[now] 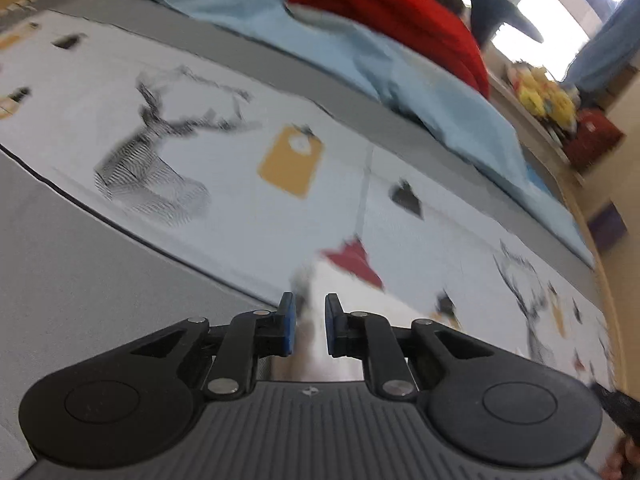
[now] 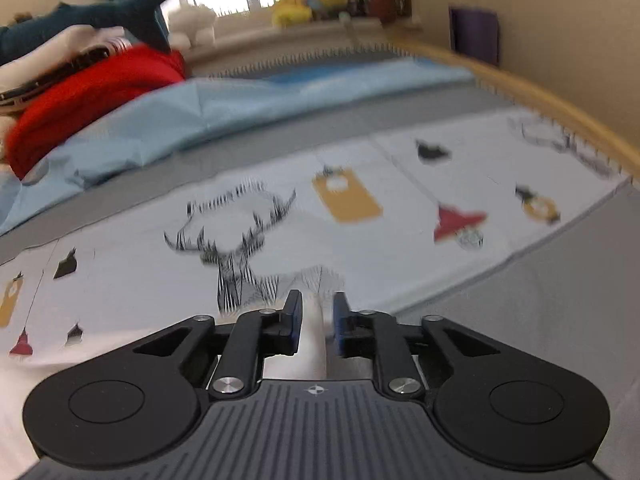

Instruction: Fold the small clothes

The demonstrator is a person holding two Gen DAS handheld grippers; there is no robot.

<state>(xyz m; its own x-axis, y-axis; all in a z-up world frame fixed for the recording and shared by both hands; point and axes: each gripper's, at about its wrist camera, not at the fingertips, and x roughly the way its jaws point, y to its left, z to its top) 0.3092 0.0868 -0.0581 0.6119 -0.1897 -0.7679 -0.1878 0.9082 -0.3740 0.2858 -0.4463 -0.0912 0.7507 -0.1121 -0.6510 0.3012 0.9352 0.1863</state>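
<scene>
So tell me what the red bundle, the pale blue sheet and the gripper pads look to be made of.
Red bundle: looks like soft knit or fleece, matte, in rounded folds. Pale blue sheet: thin woven cloth, probably cotton, with sharp creases. Pads of the left gripper: blue, matte, likely rubber or foam; blur leaves it open.

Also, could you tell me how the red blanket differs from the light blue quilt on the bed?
The red blanket is bunched into a tall heap at one end, whereas the light blue quilt spreads low and long along the bed. The red blanket shows close, ridged folds; the light blue quilt has broad, smooth creases. Both lie beyond the printed sheet.
</scene>
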